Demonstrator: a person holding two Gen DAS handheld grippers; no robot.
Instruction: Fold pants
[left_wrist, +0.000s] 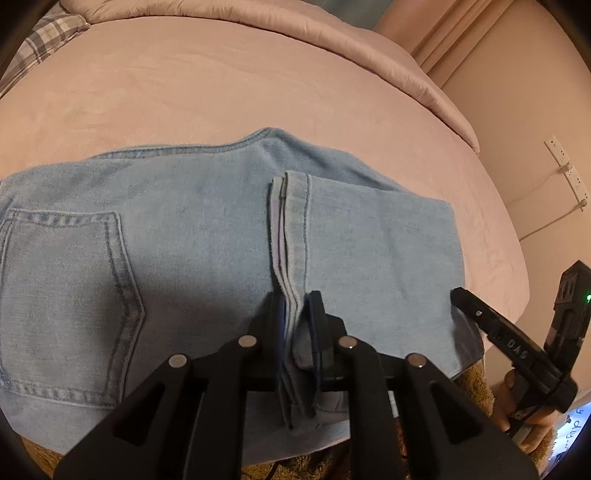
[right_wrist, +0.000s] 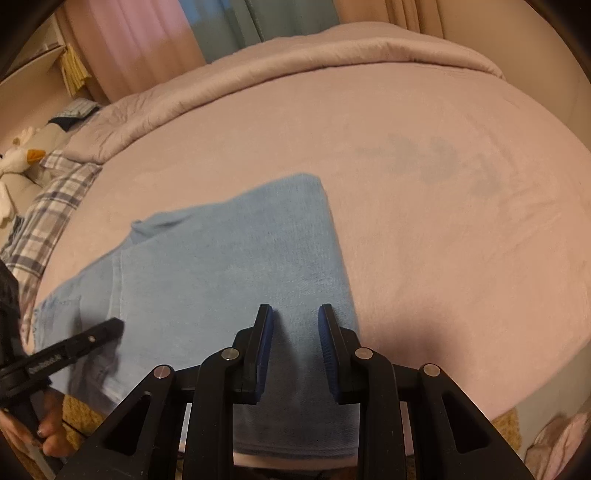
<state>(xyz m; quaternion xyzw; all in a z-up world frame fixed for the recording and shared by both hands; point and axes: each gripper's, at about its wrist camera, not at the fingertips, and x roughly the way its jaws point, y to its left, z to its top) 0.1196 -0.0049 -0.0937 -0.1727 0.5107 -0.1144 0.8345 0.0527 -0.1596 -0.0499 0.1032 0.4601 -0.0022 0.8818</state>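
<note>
Light blue jeans (left_wrist: 184, 229) lie folded on a pink bed, back pocket (left_wrist: 66, 273) up at the left. The leg hems (left_wrist: 291, 221) are laid over the seat. My left gripper (left_wrist: 295, 306) is shut on the stacked hem layers at the near edge; in the right wrist view its finger (right_wrist: 110, 328) shows at the jeans' left part. My right gripper (right_wrist: 295, 314) hovers open over the jeans' right fold (right_wrist: 229, 266), with nothing pinched between its blue pads (right_wrist: 267, 332). Its black finger (left_wrist: 469, 299) shows at the jeans' right corner in the left wrist view.
The pink bedspread (right_wrist: 443, 229) stretches wide beyond and to the right of the jeans. A folded duvet (right_wrist: 295, 59) lies along the far side. A plaid pillow (right_wrist: 55, 206) and a stuffed toy (right_wrist: 18, 158) sit at the left. A brown rug (left_wrist: 476, 391) lies below the bed's near edge.
</note>
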